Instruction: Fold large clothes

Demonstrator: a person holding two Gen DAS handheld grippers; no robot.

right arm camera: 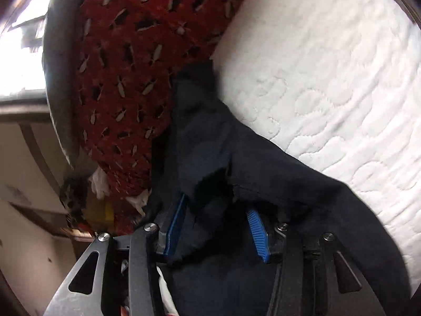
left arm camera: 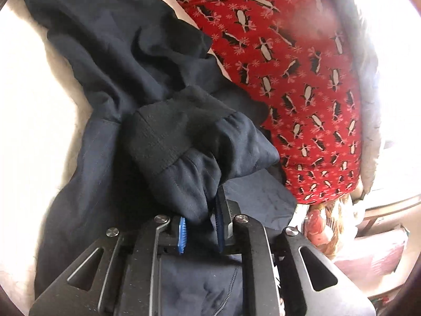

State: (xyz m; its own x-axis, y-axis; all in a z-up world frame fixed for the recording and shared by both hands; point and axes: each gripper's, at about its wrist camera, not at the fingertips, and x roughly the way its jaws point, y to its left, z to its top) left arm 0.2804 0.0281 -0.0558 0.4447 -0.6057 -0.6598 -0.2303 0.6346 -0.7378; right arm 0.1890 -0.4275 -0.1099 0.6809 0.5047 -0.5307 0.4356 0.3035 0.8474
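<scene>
We take the red penguin-print cloth (left arm camera: 276, 60) as our landmark: it lies heaped at the far edge of the white quilted mattress (right arm camera: 329, 65), and the dark navy garment (left arm camera: 110, 79) is spread on the mattress right against it, one bunched end touching the red heap. In the left wrist view, our left gripper (left arm camera: 201, 226) sits on the near side of the red cloth, its blue pads (left arm camera: 182, 234) drawn close and pinching a gathered fold of the navy garment, with the ribbed cuff (left arm camera: 163, 137) bulging just beyond the tips. In the right wrist view, our right gripper (right arm camera: 215, 226) is also just beside the red cloth, its blue pads standing apart with dark navy fabric draped between them; we cannot tell whether either pad presses on it.
</scene>
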